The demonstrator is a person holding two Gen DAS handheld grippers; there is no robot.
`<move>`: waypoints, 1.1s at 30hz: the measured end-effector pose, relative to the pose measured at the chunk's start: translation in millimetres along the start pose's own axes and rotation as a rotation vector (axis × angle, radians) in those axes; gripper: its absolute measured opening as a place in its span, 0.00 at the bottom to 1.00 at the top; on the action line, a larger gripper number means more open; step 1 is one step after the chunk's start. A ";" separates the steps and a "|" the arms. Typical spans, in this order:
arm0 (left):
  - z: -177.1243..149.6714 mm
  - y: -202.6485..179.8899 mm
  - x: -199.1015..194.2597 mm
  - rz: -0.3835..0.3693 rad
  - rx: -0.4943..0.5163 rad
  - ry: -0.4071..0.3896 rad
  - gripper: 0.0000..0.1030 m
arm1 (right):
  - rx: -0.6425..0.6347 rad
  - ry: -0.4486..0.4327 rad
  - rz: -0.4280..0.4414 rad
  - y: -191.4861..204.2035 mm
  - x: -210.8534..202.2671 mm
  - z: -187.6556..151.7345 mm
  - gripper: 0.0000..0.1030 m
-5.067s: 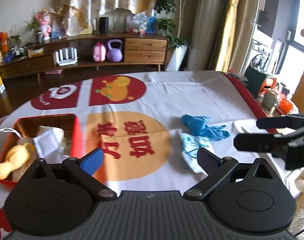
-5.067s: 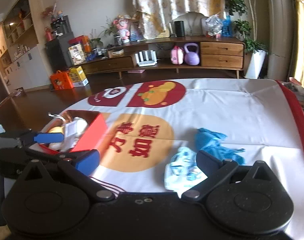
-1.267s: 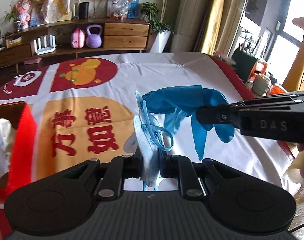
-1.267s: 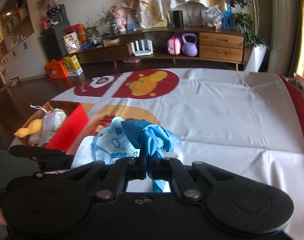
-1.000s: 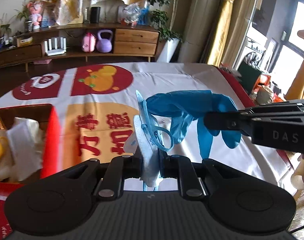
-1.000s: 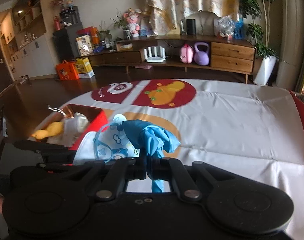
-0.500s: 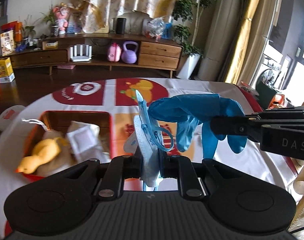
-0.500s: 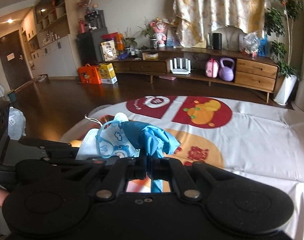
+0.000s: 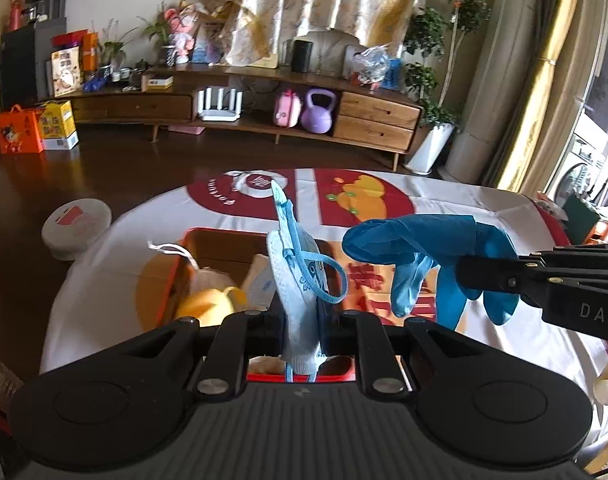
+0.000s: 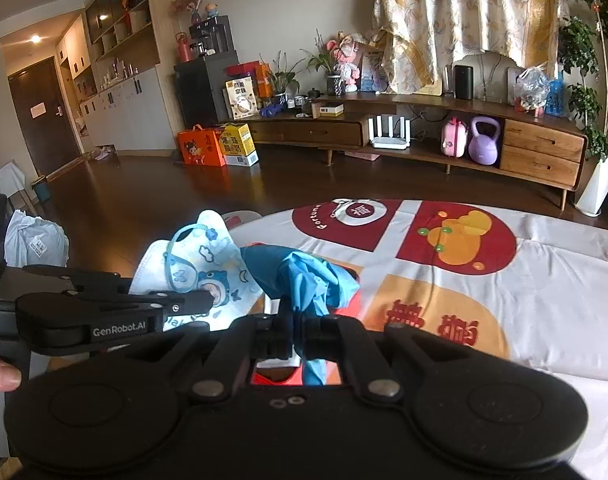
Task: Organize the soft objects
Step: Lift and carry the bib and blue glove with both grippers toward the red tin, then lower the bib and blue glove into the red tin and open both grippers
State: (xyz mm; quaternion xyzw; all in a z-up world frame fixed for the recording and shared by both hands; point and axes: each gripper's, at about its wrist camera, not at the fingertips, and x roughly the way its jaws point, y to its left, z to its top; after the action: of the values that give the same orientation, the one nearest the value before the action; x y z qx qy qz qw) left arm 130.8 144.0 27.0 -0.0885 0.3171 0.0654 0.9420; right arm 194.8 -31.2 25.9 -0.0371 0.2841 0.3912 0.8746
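Observation:
My left gripper (image 9: 302,330) is shut on a light blue child's face mask (image 9: 294,280) and holds it above the red box (image 9: 172,280), which has a yellow duck toy (image 9: 206,302) and white soft items (image 9: 260,284) in it. My right gripper (image 10: 300,332) is shut on a blue rubber glove (image 10: 304,276). The glove (image 9: 419,246) hangs in the air to the right of the mask. In the right wrist view the mask (image 10: 202,264) and the left gripper (image 10: 192,304) are at the left, and the red box (image 10: 353,306) is mostly hidden behind the glove.
The table wears a white cloth (image 9: 443,200) with red and orange prints. A white round object (image 9: 76,226) lies on the dark floor to the left. A long wooden cabinet (image 10: 423,128) stands along the far wall. A white bag (image 10: 36,236) sits at far left.
Both grippers have moved left with the mask and the glove held up. The red box now lies right under the mask. Five seconds ago both items lay on the cloth and both grippers were open.

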 end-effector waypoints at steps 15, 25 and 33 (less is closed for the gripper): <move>3.5 52.8 36.2 0.069 -0.061 0.036 0.15 | 0.017 0.065 -0.058 4.3 77.8 12.6 0.03; 1.3 56.4 61.6 0.030 -0.057 0.055 0.15 | 0.026 0.128 -0.092 1.7 126.3 11.7 0.04; -7.4 52.9 82.9 -0.003 -0.054 0.097 0.15 | 0.024 0.175 -0.070 0.0 146.9 1.9 0.10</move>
State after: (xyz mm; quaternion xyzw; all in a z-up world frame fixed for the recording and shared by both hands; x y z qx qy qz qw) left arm 182.5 199.7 -35.9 -0.1177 0.3604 0.0681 0.9229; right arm 273.8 66.8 -49.8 -0.0704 0.3625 0.3522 0.8600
